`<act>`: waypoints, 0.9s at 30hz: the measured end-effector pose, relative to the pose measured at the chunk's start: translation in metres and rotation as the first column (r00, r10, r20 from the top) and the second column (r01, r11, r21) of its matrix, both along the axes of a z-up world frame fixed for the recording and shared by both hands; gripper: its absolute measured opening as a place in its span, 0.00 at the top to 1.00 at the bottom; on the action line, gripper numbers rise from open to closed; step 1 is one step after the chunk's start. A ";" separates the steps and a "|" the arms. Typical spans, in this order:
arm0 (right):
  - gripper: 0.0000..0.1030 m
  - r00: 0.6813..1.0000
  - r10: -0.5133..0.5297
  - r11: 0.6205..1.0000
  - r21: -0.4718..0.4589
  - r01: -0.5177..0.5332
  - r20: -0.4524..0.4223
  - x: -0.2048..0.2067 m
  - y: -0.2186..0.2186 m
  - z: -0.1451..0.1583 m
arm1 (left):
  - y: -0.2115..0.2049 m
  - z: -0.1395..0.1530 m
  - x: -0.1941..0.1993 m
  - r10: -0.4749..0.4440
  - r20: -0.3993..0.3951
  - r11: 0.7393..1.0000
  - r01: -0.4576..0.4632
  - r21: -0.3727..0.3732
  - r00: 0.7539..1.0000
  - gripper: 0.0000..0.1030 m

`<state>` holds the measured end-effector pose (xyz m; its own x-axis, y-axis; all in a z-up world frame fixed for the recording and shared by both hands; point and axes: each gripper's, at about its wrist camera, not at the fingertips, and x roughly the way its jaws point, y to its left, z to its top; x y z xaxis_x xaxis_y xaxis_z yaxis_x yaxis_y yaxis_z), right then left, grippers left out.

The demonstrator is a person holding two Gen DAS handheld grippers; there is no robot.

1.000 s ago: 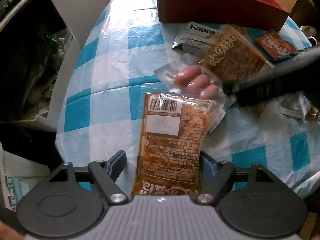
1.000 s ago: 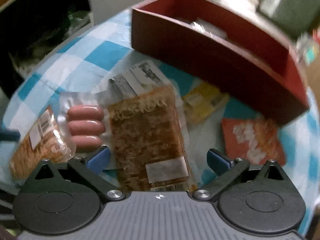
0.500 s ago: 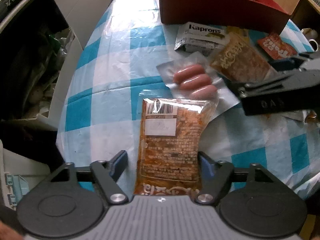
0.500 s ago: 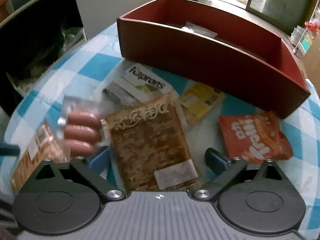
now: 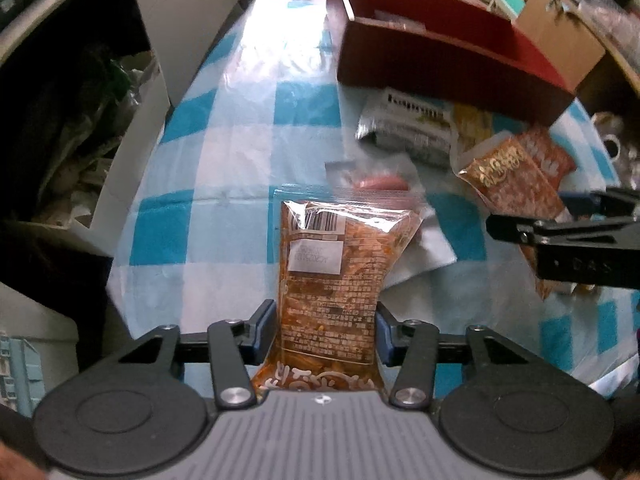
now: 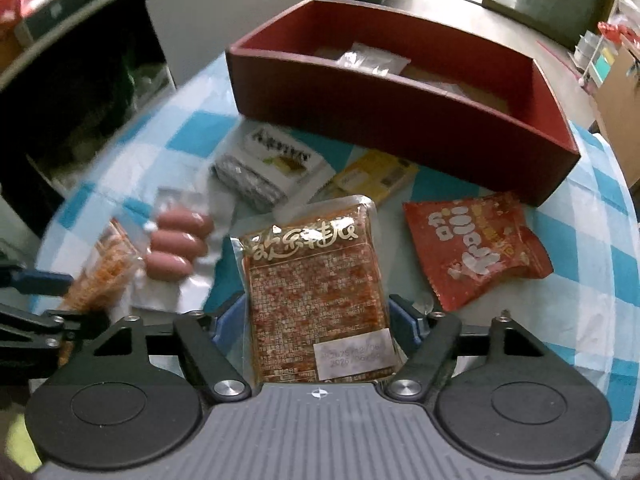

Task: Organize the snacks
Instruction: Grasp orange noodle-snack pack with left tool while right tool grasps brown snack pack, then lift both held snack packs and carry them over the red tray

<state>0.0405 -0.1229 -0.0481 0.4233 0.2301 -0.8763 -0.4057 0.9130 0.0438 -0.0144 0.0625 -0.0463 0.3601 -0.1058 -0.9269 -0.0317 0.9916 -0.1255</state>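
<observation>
Now each gripper is closing on its own pouch: left gripper (image 5: 326, 334) on the orange pouch (image 5: 336, 280), right gripper (image 6: 316, 324) on the brown pouch (image 6: 316, 284), both long axes toward twelve o'clock, where the red box (image 6: 400, 120) stands on the counter (image 6: 592, 280).

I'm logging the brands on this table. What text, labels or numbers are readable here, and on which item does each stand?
"Kaprons", blurred, partly legible: on the white and silver pack.
"DAS": on the right tongs, on the dark body as the left view shows it.
Gold script on the flat brown pack: not readable; its date sticker is too faint.
White letters on the red pouch: unreadable.
Barcode and sticker on the orange pack: too small.
</observation>
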 end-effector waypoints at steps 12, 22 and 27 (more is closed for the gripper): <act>0.23 0.999 -0.027 0.994 0.103 0.023 0.035 0.003 -0.009 0.023 | -0.007 0.029 0.017 0.017 0.100 1.000 -0.018 0.006 0.995 0.58; 0.23 0.994 -0.062 0.986 0.161 0.046 0.091 0.012 -0.018 0.043 | -0.025 0.055 0.040 -0.011 0.191 0.999 0.005 0.033 0.982 0.58; 0.23 0.991 -0.089 0.982 0.178 0.069 0.103 0.018 -0.025 0.049 | -0.030 0.061 0.054 -0.014 0.226 0.998 0.001 0.056 0.974 0.58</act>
<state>0.0586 -0.1478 0.0007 0.5380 0.3365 -0.7729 -0.3438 0.9247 0.1633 0.0394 0.0329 0.0146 0.5607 -0.0606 -0.8258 -0.0010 0.9973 -0.0739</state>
